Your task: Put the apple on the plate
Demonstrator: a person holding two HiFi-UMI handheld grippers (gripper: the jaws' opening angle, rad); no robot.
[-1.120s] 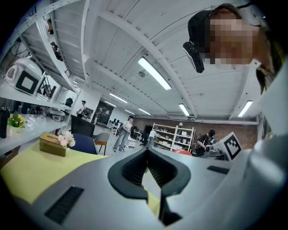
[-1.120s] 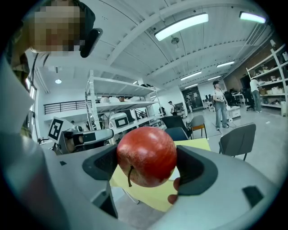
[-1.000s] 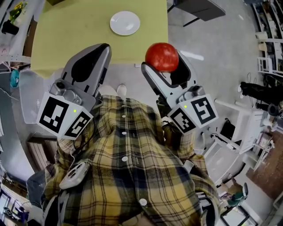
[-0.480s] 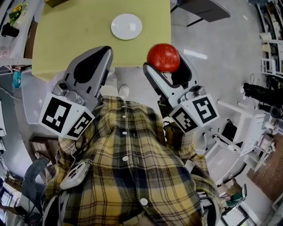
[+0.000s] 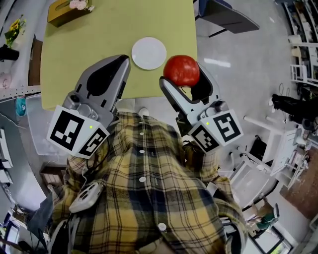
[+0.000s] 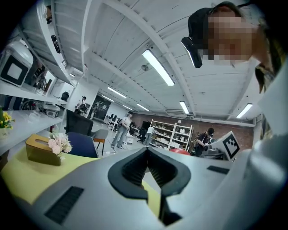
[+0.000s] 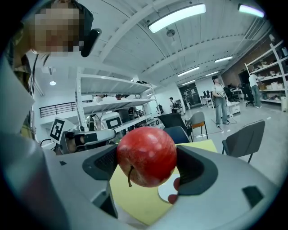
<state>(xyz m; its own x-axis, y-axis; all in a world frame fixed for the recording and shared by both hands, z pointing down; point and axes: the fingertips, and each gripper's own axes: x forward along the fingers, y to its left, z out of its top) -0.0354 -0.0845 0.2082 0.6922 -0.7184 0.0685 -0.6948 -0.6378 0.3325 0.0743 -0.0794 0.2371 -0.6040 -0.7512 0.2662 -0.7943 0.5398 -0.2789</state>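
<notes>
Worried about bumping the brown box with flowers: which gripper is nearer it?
Left. The left gripper is at the near edge of the table, on the same side as the brown box; the right gripper, holding the apple, is beyond the plate.

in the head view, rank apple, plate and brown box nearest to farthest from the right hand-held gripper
1. apple, held between its jaws
2. plate, just to its left
3. brown box, far corner, upper left

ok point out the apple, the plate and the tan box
apple (image 5: 181,70): head view, middle of its red skin
plate (image 5: 148,53): head view, its bare centre
tan box (image 6: 39,154): left gripper view, its front side
</notes>
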